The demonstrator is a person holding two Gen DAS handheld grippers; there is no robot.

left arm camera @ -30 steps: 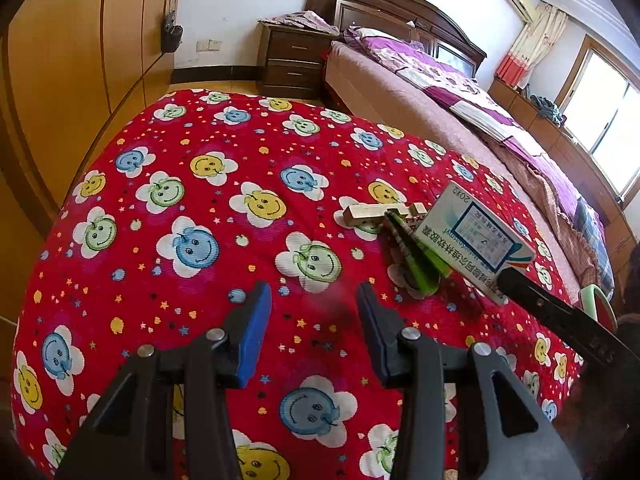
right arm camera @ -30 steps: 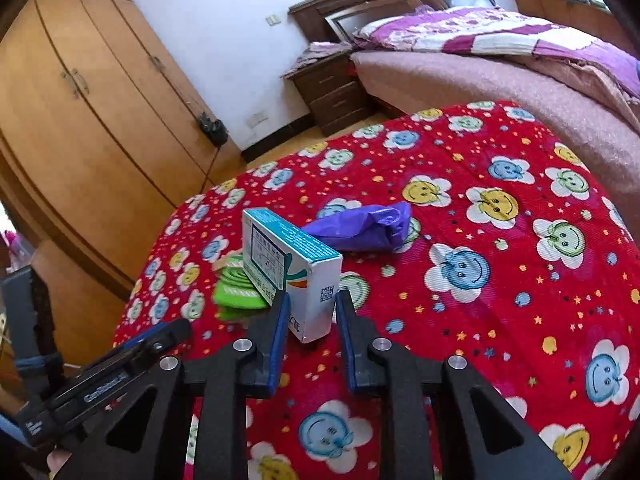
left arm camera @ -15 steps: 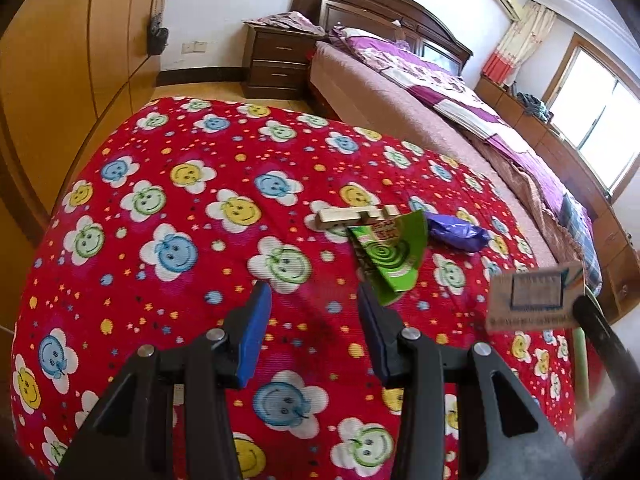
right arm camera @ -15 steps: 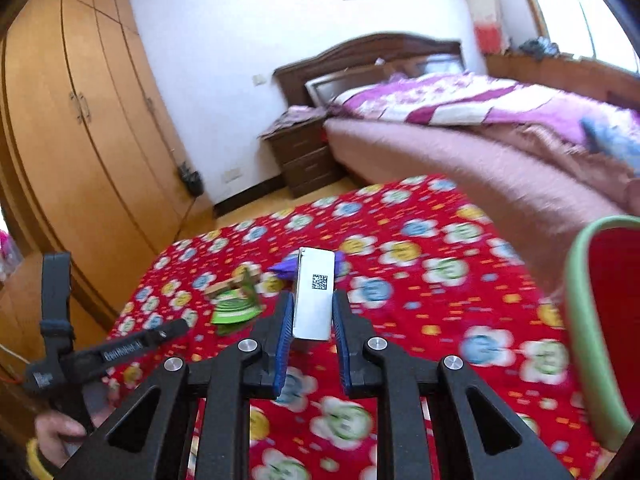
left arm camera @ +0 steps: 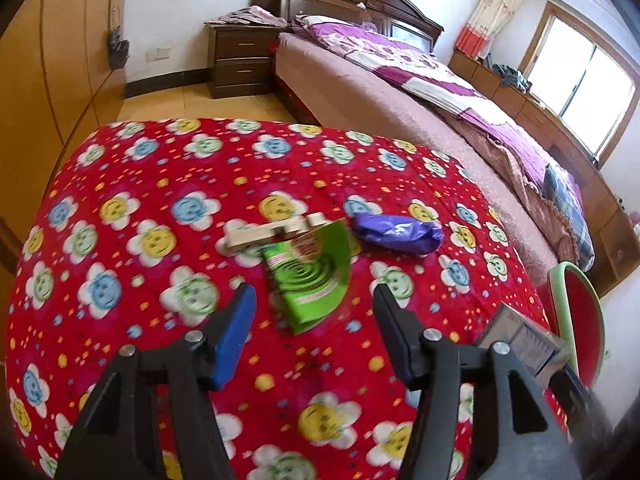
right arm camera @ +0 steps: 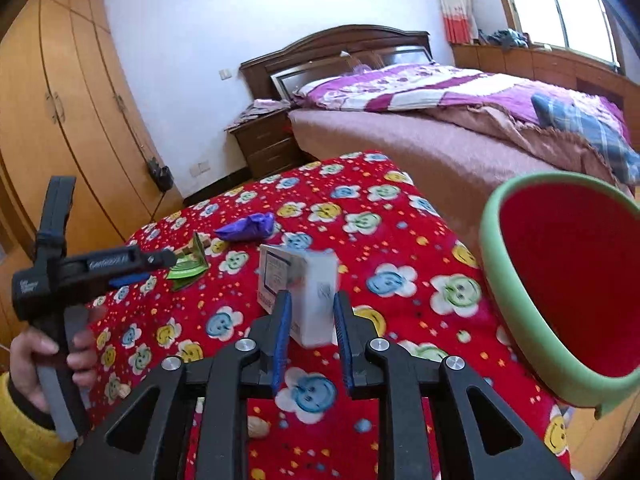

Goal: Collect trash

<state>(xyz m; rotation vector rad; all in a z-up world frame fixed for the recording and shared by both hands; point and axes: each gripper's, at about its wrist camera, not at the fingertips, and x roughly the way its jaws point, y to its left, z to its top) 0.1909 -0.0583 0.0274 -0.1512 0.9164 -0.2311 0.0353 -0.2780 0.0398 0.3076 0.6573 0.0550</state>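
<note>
My right gripper point(right arm camera: 312, 304) hovers over the red flowered blanket point(right arm camera: 360, 208), and its jaws are opening. A white and blue carton point(right arm camera: 308, 280) sits blurred and tilted between the pads, loose rather than pinched. It also shows at the right of the left wrist view as the carton point(left arm camera: 520, 336). The green-rimmed red bin point(right arm camera: 492, 272) stands just right of it. My left gripper point(left arm camera: 312, 294) is empty and its jaws are opening above a green mosquito-coil packet point(left arm camera: 310, 276). A purple bag point(left arm camera: 396, 232) and a wooden piece point(left arm camera: 264, 234) lie just beyond.
A bed point(left arm camera: 400, 92) with purple bedding runs along the right, a dark nightstand point(left arm camera: 240, 60) at its head. Wooden wardrobes point(right arm camera: 60, 112) line the left. A hand in a yellow sleeve point(right arm camera: 40, 352) holds the left gripper. Two small brown nuts point(right arm camera: 258, 426) lie on the blanket.
The right gripper carried the carton off the blanket rightward up to the bin, and its grip has loosened. The left jaws spread wider and moved over the green packet.
</note>
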